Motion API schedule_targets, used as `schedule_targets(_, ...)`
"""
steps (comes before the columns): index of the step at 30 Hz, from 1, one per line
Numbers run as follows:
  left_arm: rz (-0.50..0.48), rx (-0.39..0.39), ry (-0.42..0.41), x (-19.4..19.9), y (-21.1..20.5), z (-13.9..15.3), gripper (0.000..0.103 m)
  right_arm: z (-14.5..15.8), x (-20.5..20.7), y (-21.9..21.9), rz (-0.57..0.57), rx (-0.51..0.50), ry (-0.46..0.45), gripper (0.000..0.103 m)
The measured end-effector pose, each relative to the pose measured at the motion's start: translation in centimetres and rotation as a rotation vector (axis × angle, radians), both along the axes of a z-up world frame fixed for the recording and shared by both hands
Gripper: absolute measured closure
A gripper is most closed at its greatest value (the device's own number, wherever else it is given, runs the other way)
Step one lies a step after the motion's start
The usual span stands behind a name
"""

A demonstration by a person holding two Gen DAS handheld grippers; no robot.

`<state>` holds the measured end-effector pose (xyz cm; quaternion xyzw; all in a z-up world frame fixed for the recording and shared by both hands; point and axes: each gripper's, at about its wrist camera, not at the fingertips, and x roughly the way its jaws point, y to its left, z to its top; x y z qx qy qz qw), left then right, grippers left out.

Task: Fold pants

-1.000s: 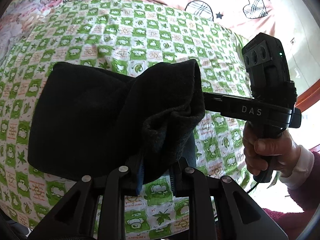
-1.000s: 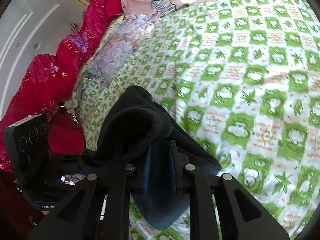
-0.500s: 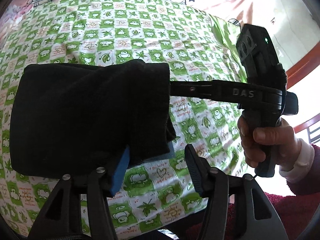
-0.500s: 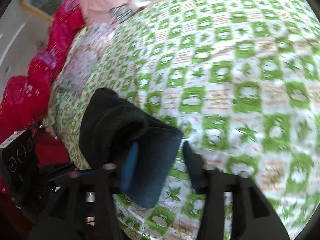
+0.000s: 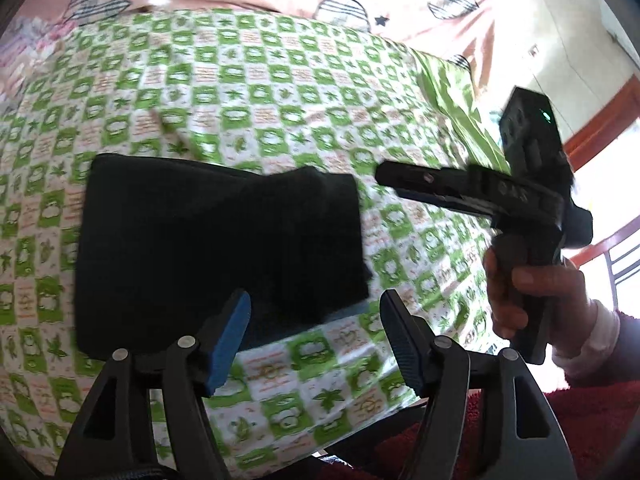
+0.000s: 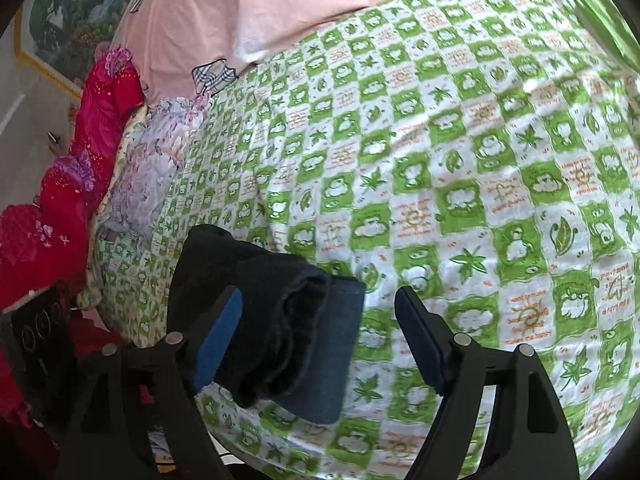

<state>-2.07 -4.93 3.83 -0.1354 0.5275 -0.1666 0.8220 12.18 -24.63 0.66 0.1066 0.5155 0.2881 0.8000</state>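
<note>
The pants (image 5: 216,248) lie folded into a black block on the green checked bedsheet (image 5: 280,92), near the bed's front edge. My left gripper (image 5: 316,332) is open and empty, its jaws just short of the block's near edge. In the right wrist view the folded pants (image 6: 276,320) show a black fleecy layer over a blue denim layer. My right gripper (image 6: 320,340) is open and empty, with the bundle's end lying between its jaws. The right gripper also shows from the side in the left wrist view (image 5: 460,188), clear of the pants.
A pink quilt (image 6: 280,12) with heart patches lies at the head of the bed. Red bedding (image 6: 60,168) and a floral cloth (image 6: 148,160) lie along the bed's left side. The sheet drops off at the front edge (image 5: 320,432). A window (image 5: 616,256) is at right.
Both grippers opened and let go of the pants, which dropped flat onto the sheet. Both grippers then drew back a little from the folded block.
</note>
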Motion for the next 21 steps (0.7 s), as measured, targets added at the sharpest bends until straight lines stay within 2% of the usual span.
schedule_targets(6, 0.074, -0.008, 0.012, 0.8, 4.2, 0.1, 0.033, 0.5, -1.1, 2.8, 0.014, -0.075, -0.039, 0.019)
schedule_targets(9, 0.108, -0.007, 0.019, 1.2, 6.2, 0.1, 0.032, 0.6, -1.3, 3.6, 0.005, -0.079, -0.044, 0.019)
schedule_targets(21, 0.187, -0.018, 0.063, 2.0, 11.7, -1.1, 0.028, 0.0, -1.8, 4.0, -0.148, -0.112, -0.004, 0.018)
